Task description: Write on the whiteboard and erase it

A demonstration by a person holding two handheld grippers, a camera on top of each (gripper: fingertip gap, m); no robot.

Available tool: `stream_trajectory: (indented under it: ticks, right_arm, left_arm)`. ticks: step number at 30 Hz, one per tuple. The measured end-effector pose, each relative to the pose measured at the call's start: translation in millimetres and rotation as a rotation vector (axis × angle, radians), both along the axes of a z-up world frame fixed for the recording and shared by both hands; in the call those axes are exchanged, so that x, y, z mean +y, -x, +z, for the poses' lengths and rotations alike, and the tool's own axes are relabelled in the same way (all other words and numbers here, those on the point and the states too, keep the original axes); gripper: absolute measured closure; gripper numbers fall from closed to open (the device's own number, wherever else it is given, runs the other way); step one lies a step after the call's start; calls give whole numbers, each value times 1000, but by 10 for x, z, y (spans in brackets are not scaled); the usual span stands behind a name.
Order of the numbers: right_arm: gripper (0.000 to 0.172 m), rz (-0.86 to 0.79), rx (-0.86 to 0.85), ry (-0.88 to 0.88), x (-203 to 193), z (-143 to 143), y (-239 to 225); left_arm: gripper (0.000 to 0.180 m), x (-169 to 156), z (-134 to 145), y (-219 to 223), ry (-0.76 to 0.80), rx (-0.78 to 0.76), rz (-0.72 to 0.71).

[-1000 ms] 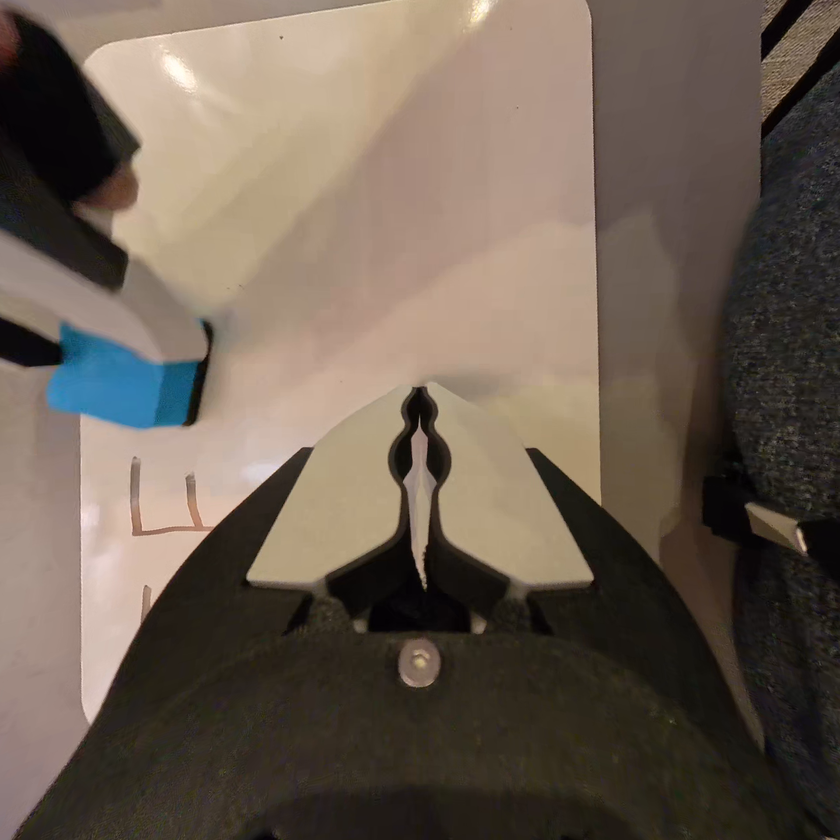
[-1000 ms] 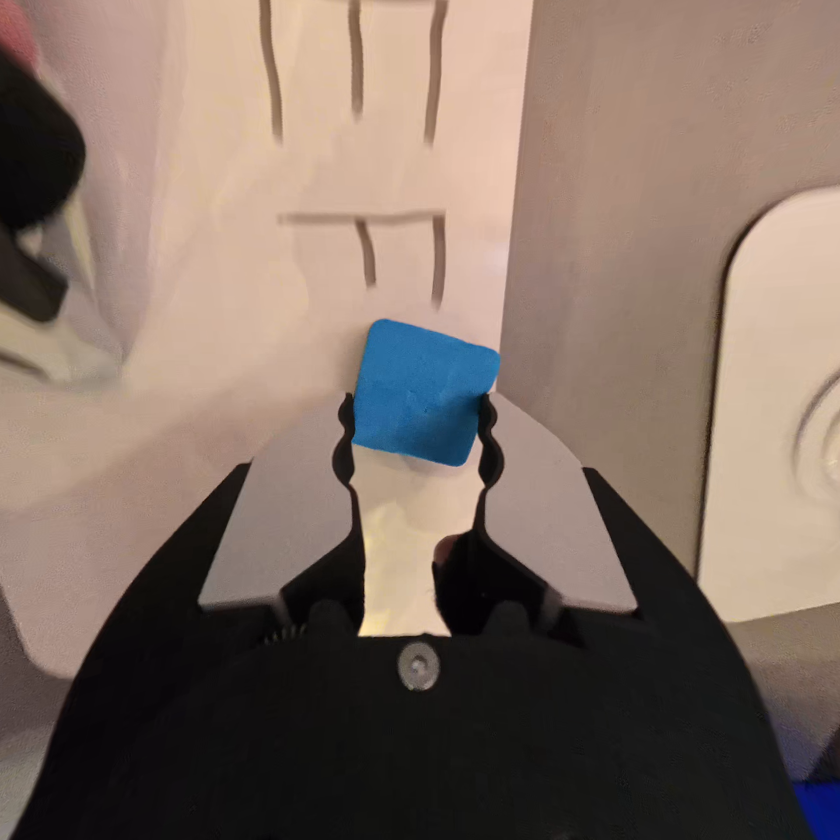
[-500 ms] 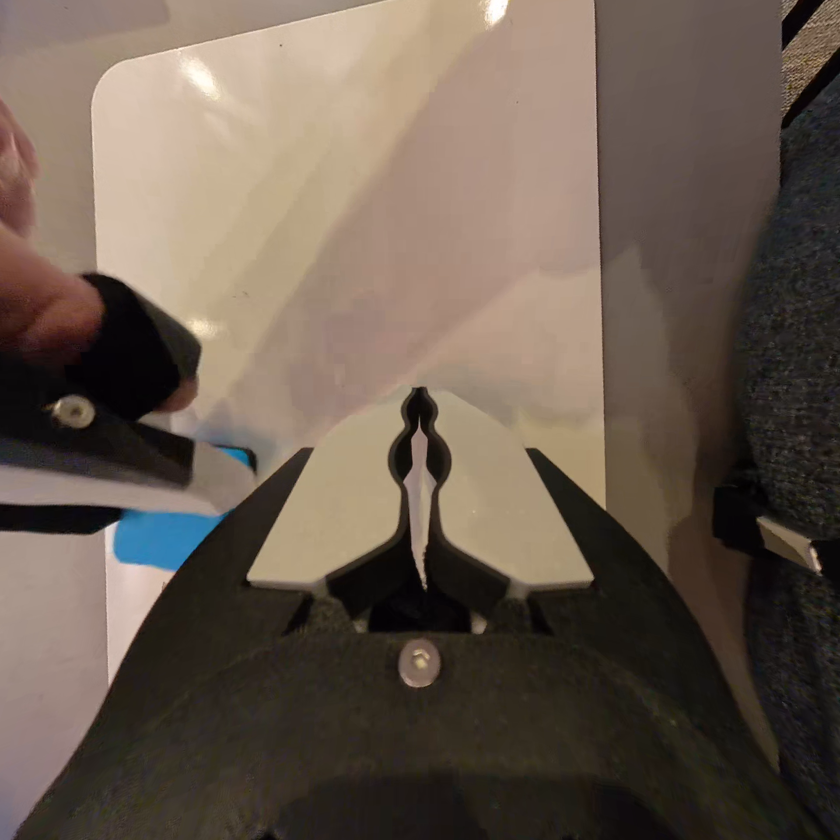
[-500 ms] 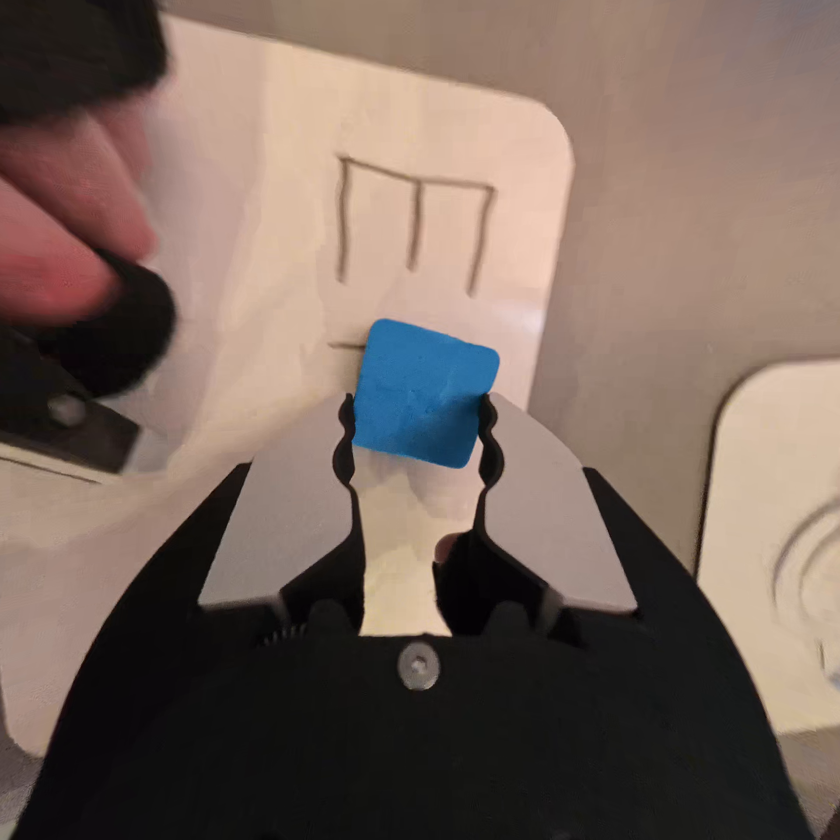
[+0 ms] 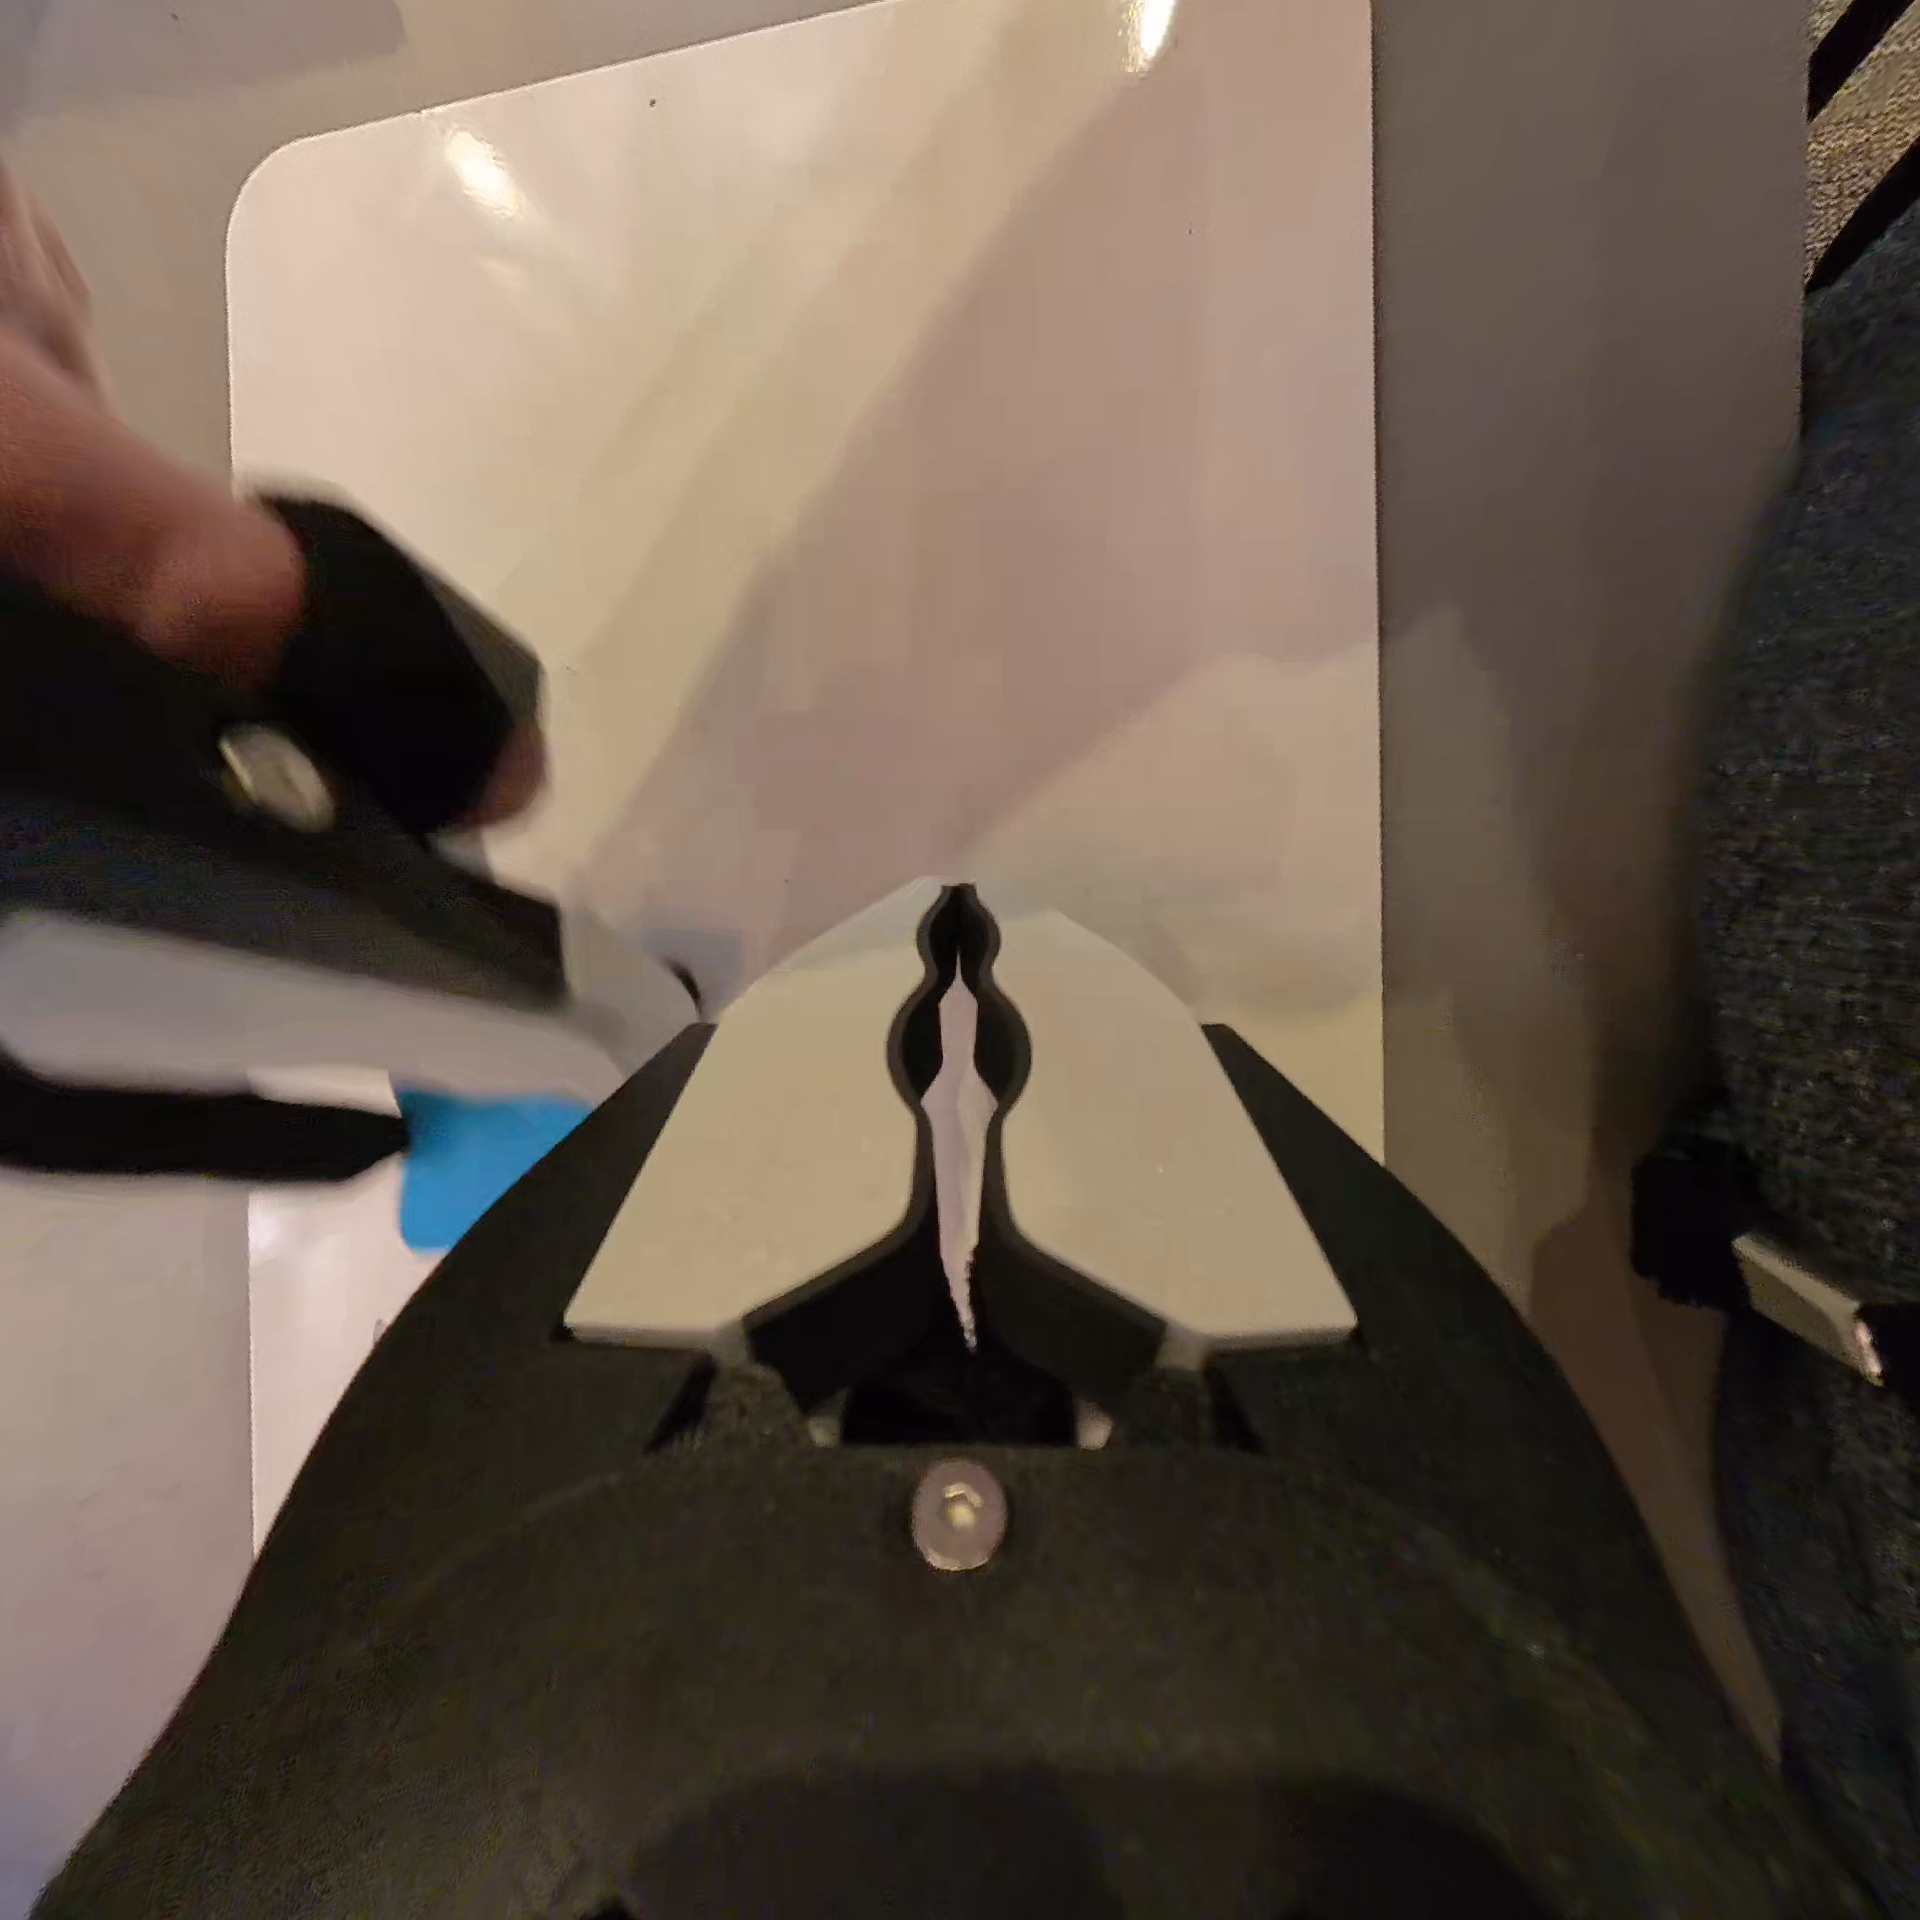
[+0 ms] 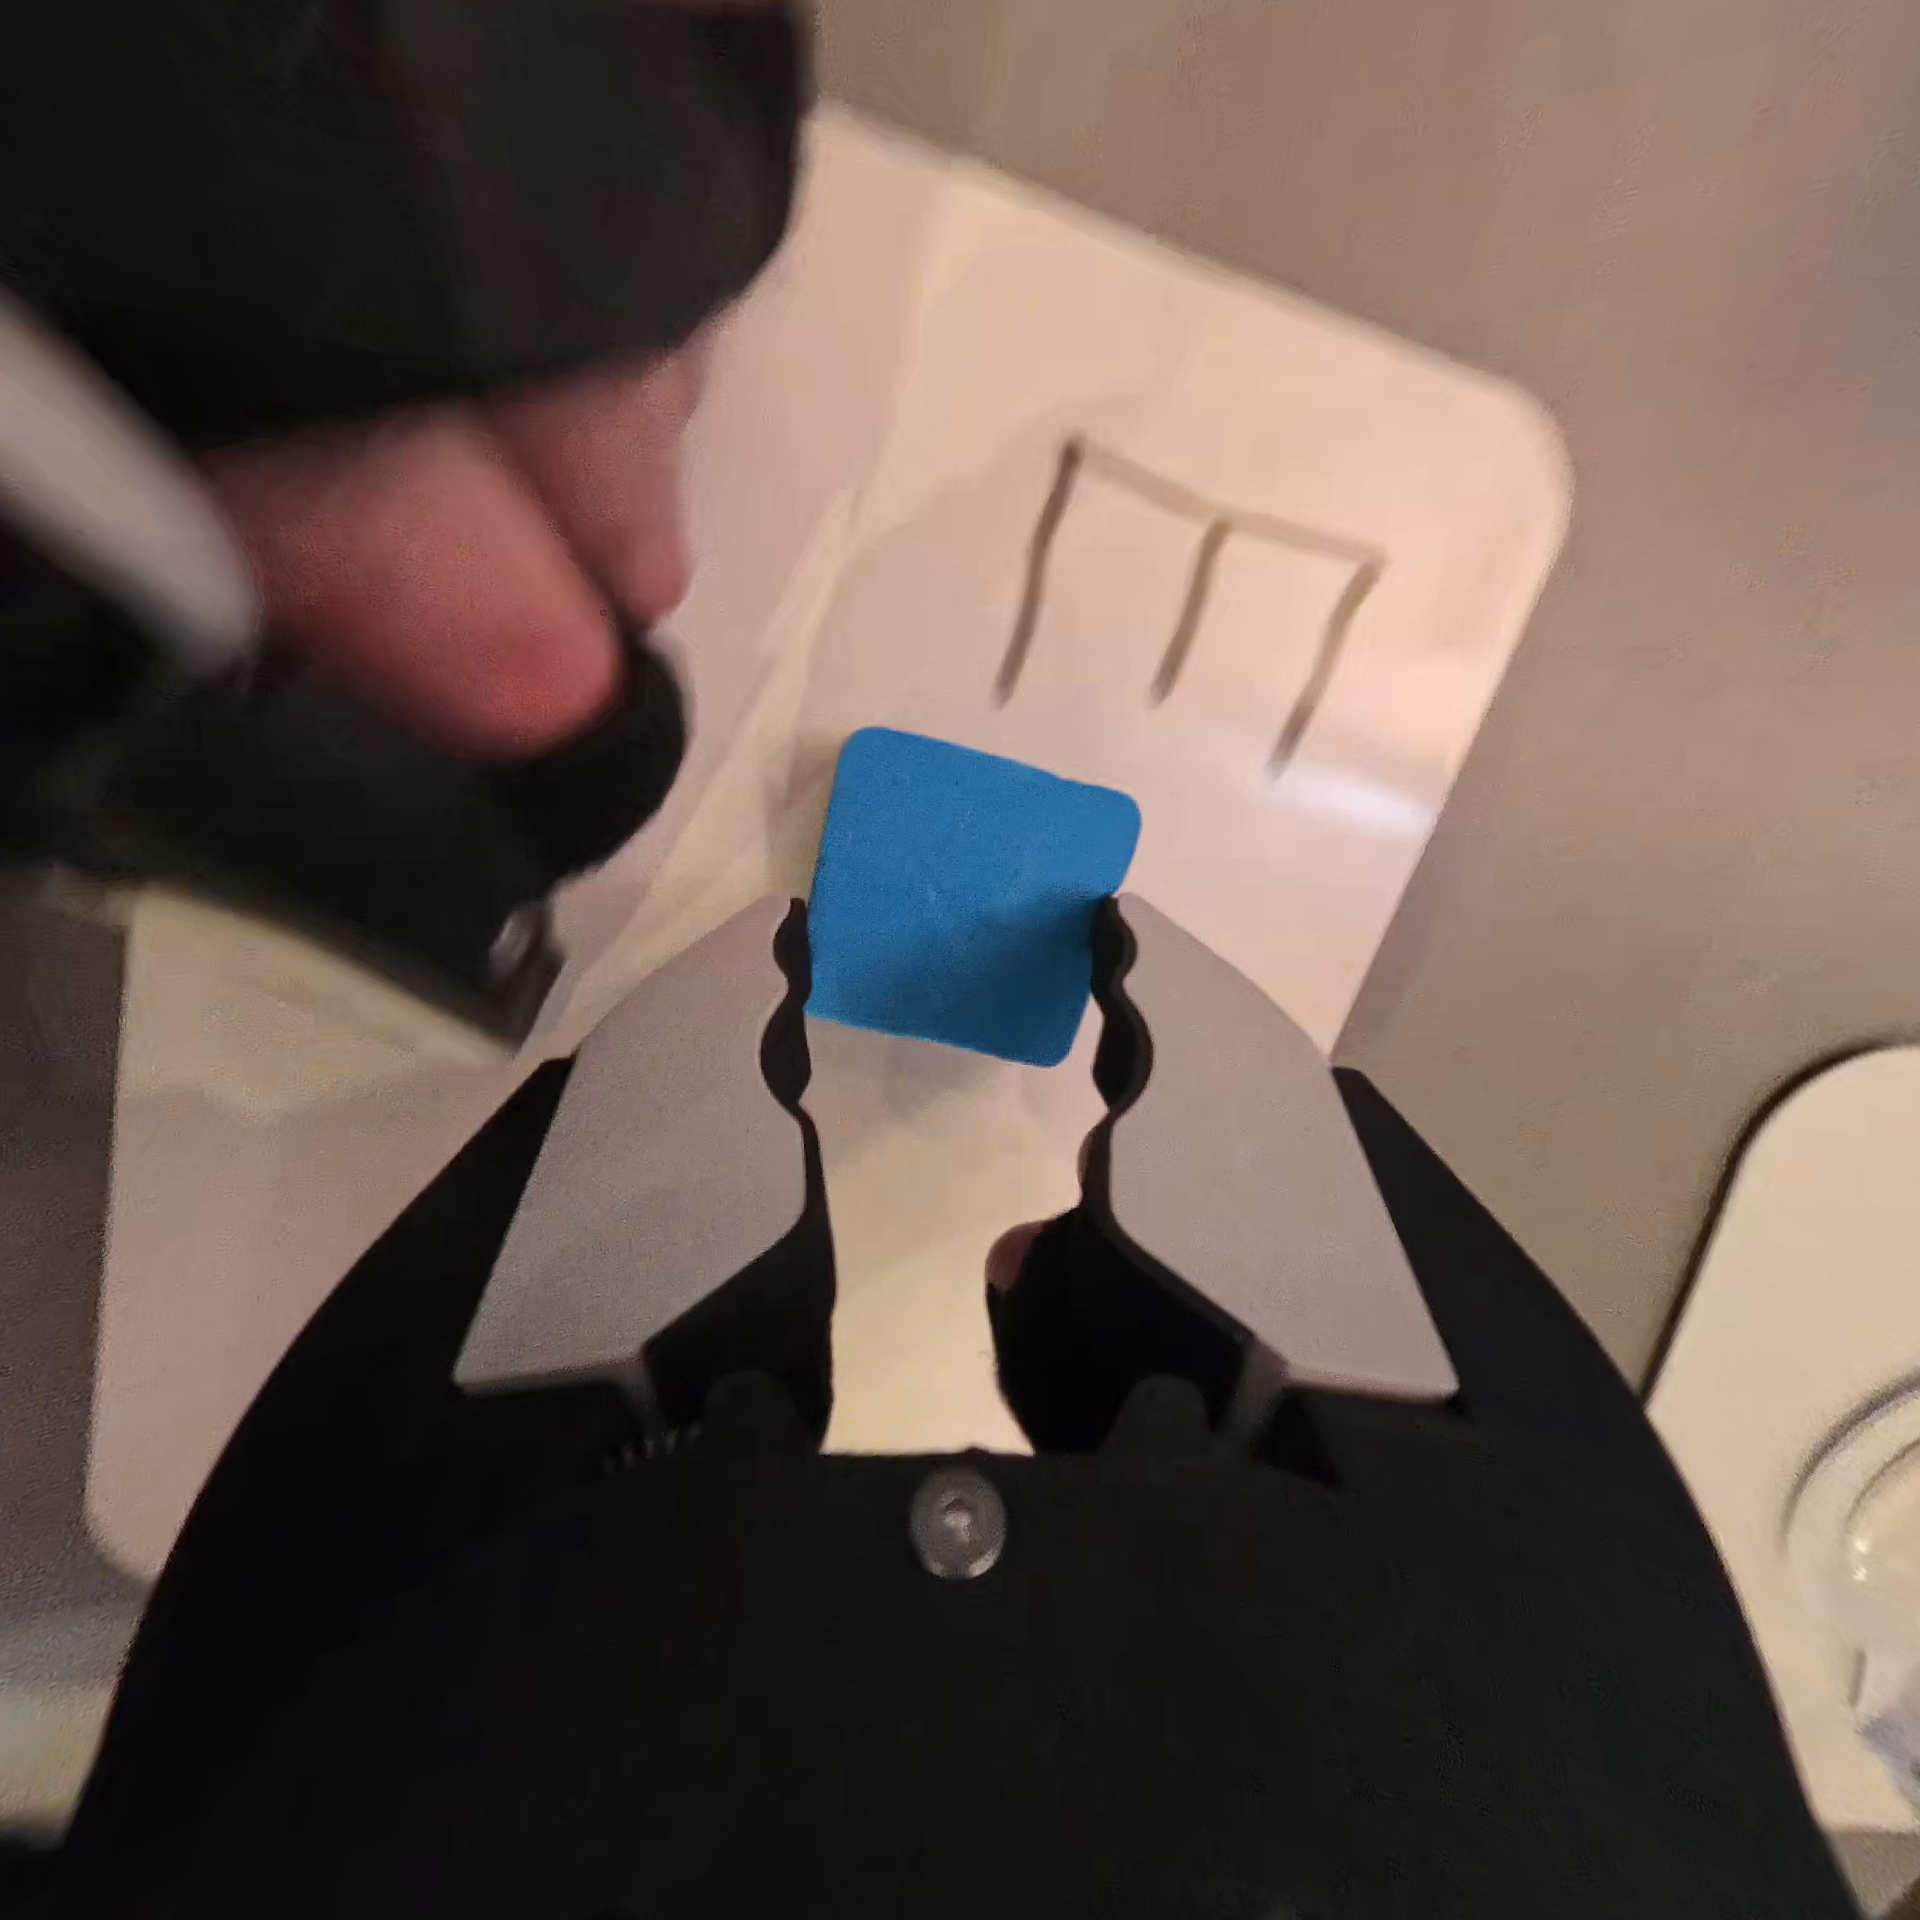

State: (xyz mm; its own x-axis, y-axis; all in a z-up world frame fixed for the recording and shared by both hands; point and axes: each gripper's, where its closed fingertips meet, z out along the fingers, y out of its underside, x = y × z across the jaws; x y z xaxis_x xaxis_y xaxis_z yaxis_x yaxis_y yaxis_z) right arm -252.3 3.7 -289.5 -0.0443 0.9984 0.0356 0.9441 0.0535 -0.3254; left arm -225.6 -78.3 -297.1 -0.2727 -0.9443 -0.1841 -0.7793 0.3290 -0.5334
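Note:
The white whiteboard (image 5: 831, 468) lies flat on a grey table. My left gripper (image 5: 961, 896) is shut, its tips touching, low over the board's middle. My right gripper (image 6: 953, 916) is shut on a blue square eraser (image 6: 966, 894), both pads pressed on its sides, with the eraser face down on the board (image 6: 1143, 364). Dark marker strokes (image 6: 1195, 603) remain just beyond the eraser. In the left wrist view the right gripper (image 5: 312, 987) comes in blurred from the left with the eraser (image 5: 478, 1164) under it. In the right wrist view the left gripper (image 6: 312, 810) and a hand (image 6: 447, 603) show blurred at upper left.
A second white object (image 6: 1818, 1351) with a round part lies right of the board. Dark fabric (image 5: 1849, 727) and a black clip with a metal tip (image 5: 1766, 1278) lie beyond the table's right edge. Grey table (image 6: 1558, 208) surrounds the board.
My right gripper has swept the eraser across the board toward my left gripper. The nearer row of strokes no longer shows; one row remains. The left gripper has stayed shut and nearly still.

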Motion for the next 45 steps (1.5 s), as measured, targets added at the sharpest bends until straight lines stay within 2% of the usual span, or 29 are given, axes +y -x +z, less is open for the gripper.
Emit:
stream_trajectory:
  ticks: [1,3,5,7,9,10,12,14,17,18,20,21,24,27,30,33,36,39,41,43,45]
  right_arm:
    - [118,-20,-27,10,8,3,-144]
    - [118,-152,-28,-36,310,-5,-214]
    - [118,-71,-3,-50,219,-7,47]
    - [118,-6,-34,-14,13,-4,-56]
    - [118,-114,-61,-27,203,-7,-254]
    - [118,-93,-72,-26,183,-8,-197]
    - [118,50,-53,-28,-12,-4,31]
    - [118,-51,-3,-56,182,-8,136]
    - [118,-95,-58,-36,280,-9,-184]
    - [118,-57,-68,-17,202,-7,-196]
    - [118,58,-35,-26,48,-6,82]
    - [118,48,-36,-61,134,-8,141]
    - [118,5,-12,18,253,-4,78]
    - [118,84,-5,-42,280,-13,469]
    - [118,62,-54,-23,400,-15,309]
    - [118,158,-50,-58,277,-18,556]
    - [118,104,-70,-31,393,-17,411]
    - [117,186,-32,-62,244,-20,677]
    - [118,99,-85,-81,463,-21,560]
    - [118,162,-117,-25,323,-18,407]
    - [117,227,-71,-57,192,-24,675]
  left_arm:
    - [179,0,1,0,-2,2,1]
    - [179,0,1,-3,-8,10,1]
    - [179,0,2,-10,-11,4,1]
    - [179,0,2,-11,-8,-1,5]
    - [179,-1,3,-12,-12,7,5]
    - [179,0,3,-14,-15,9,4]
    - [179,-1,4,-17,-18,2,3]
    - [179,-1,4,-18,-21,3,5]
    - [179,-2,4,-16,-19,0,6]
    - [179,-3,4,-17,-27,4,4]
    - [179,-3,6,-22,-43,7,-2]
    - [179,-3,6,-23,-46,3,-3]
    - [179,-4,7,-25,-72,4,-4]
    - [179,-6,7,-34,-81,3,-6]
    - [179,-7,6,-37,-89,0,-4]
    - [179,-7,7,-39,-90,2,-4]
    - [179,-8,7,-40,-95,-3,-2]
    - [179,-9,8,-43,-95,0,-2]
    - [179,-10,7,-49,-95,-4,-2]
    - [179,-10,7,-49,-101,-2,0]
    - [179,-10,8,-53,-101,0,-1]
